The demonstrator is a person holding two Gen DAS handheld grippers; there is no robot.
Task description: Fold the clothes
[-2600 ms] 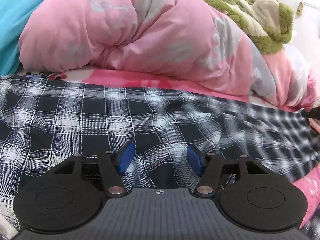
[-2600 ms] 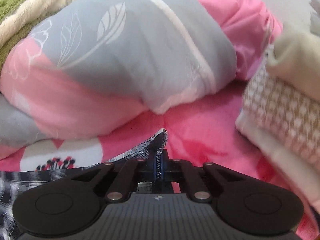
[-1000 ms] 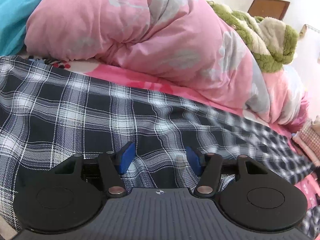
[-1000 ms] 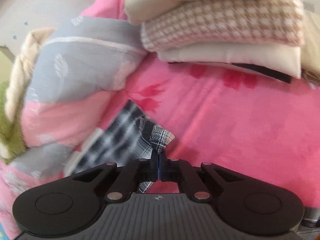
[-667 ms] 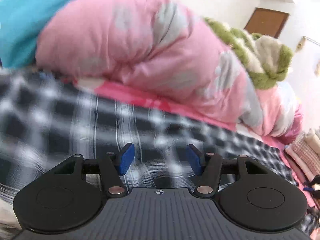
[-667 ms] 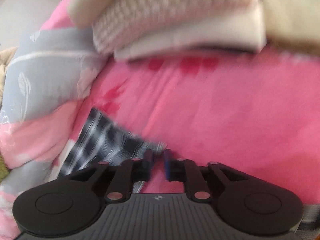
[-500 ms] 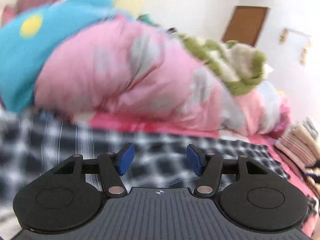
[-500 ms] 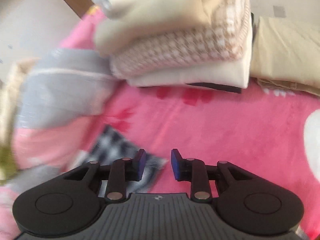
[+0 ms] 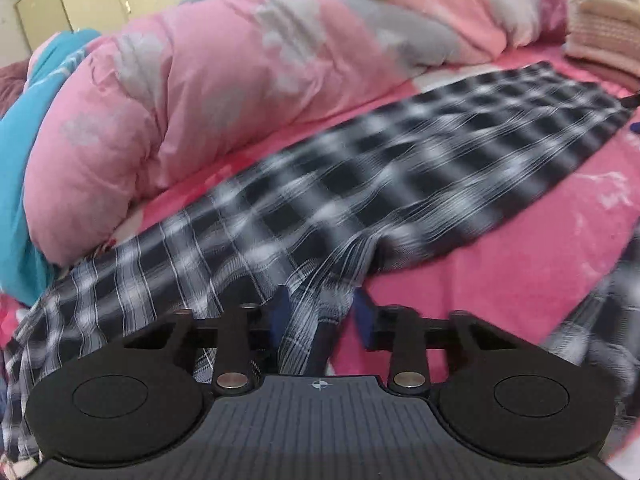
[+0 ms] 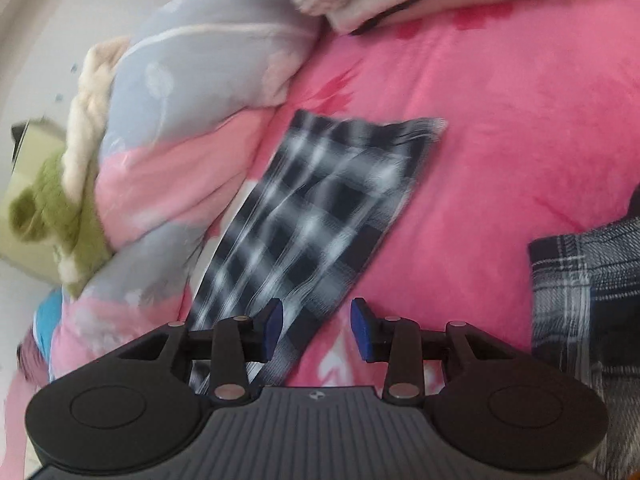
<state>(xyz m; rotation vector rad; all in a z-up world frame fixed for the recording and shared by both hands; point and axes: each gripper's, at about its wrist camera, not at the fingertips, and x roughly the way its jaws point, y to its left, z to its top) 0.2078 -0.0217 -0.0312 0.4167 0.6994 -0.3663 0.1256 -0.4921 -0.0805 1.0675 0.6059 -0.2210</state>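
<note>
A black-and-white plaid garment (image 9: pixel 400 184) lies stretched out flat on the pink bedsheet (image 9: pixel 520 248); its far end shows in the right wrist view (image 10: pixel 320 216). My left gripper (image 9: pixel 322 312) is open, with a bunched fold of the plaid cloth lying between its blue pads. My right gripper (image 10: pixel 316 328) is open and empty, just above the plaid cloth's near edge, which passes by its left pad. Another plaid part (image 10: pixel 584 288) lies at the right.
A puffy pink and grey duvet (image 9: pixel 208 92) runs along the far side of the garment. A stack of folded clothes (image 9: pixel 604 32) sits at the far right. A green plush blanket (image 10: pixel 52 208) and a blue cloth (image 9: pixel 16 160) lie beyond the duvet.
My right gripper has opened and let go of the plaid corner, then pulled back. My left gripper has swung round and now sits at a fold of the cloth.
</note>
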